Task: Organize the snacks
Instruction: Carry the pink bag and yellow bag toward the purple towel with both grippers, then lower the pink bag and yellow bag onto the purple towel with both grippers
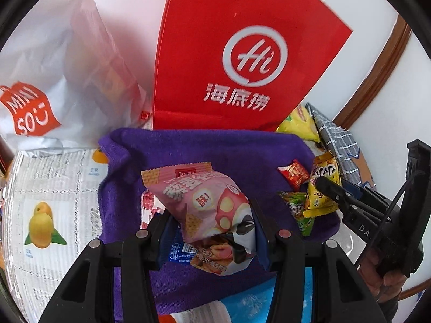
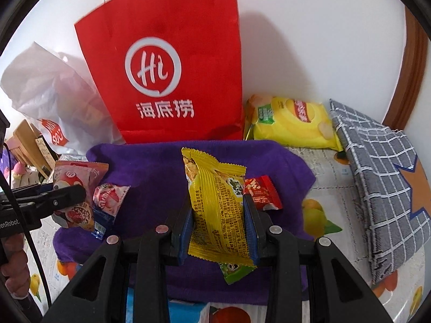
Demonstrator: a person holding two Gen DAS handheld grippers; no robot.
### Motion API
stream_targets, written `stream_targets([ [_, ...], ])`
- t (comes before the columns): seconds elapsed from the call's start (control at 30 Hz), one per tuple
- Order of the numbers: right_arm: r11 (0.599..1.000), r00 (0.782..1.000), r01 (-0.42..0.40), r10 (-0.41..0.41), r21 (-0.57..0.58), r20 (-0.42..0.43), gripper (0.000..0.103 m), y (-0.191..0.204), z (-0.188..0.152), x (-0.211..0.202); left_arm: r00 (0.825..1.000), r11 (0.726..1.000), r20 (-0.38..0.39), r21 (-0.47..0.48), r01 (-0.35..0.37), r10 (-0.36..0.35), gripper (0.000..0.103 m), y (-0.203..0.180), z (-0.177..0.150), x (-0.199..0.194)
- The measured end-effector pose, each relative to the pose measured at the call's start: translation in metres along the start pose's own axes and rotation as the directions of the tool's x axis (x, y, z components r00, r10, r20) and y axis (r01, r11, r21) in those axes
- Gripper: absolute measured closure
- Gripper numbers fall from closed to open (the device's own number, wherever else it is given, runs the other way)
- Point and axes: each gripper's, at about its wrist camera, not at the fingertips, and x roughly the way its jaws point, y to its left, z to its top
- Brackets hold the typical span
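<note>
My left gripper (image 1: 211, 215) is shut on a pink snack bag (image 1: 199, 196) and holds it tilted over a purple cloth (image 1: 215, 148). My right gripper (image 2: 218, 210) is shut on a yellow snack packet (image 2: 215, 196) above the same purple cloth (image 2: 150, 167). A small red packet (image 2: 262, 192) lies just behind the right finger, and a green packet (image 2: 234, 271) shows under the yellow one. In the right wrist view the left gripper (image 2: 62, 191) with the pink bag (image 2: 75, 177) is at the left. A pink-and-white packet (image 2: 110, 196) lies on the cloth beside it.
A red paper bag (image 2: 167, 67) stands upright behind the cloth, against the white wall. Left of it slumps a white plastic bag (image 1: 54, 67). A yellow chips bag (image 2: 293, 123) and a grey checked cushion (image 2: 382, 183) lie at the right on the fruit-print tablecloth (image 1: 48, 202).
</note>
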Motion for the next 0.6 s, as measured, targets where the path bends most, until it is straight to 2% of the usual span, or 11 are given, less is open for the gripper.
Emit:
stream_targets([
  [0.6,1.0,1.0,-0.018,0.018,-0.02,-0.016,0.068,0.004,-0.002,0.014,0.999,1.0,-0.05,-0.011,-0.02,0.019,0.055,0.005,-0.004,0.024],
])
